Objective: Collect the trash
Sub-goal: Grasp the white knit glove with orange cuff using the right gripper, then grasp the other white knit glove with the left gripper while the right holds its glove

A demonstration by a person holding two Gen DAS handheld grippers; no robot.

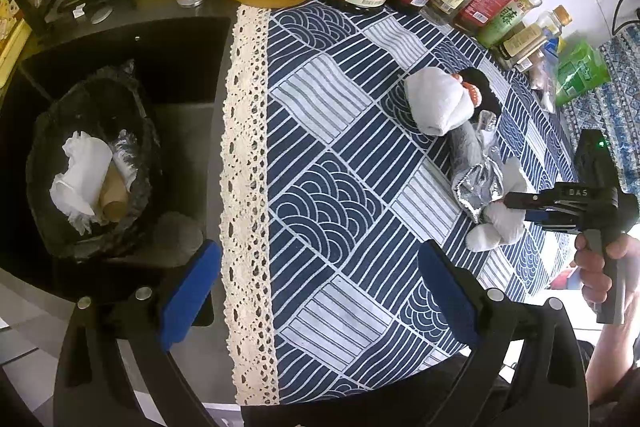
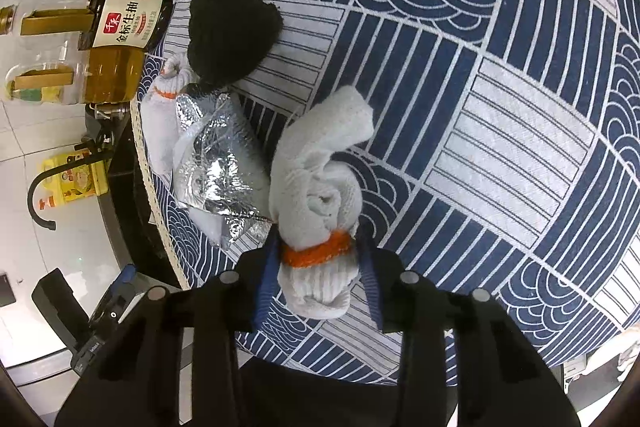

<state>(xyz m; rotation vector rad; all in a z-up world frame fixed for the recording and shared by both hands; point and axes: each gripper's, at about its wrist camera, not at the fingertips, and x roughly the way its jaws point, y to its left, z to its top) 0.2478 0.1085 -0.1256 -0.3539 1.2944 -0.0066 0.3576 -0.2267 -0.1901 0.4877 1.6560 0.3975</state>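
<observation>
At far left my black-lined trash bin [image 1: 94, 163] sits in the dark sink [image 1: 176, 67], holding crumpled tissue [image 1: 80, 175] and a cardboard tube [image 1: 114, 201]. My left tool [image 1: 316, 291] hangs wide open over the lace edge of the blue patterned cloth on the counter [image 1: 320, 131], gripping nothing. Further right lie a rolled white glove [image 1: 440, 103], a black cloth [image 1: 482, 85] and a foil wrapper [image 1: 478, 187]. My right tool [image 2: 320, 267] is pinched on a white glove with an orange cuff [image 2: 320, 187].

Bright, even light; sharp; strong fisheye edge distortion.
</observation>
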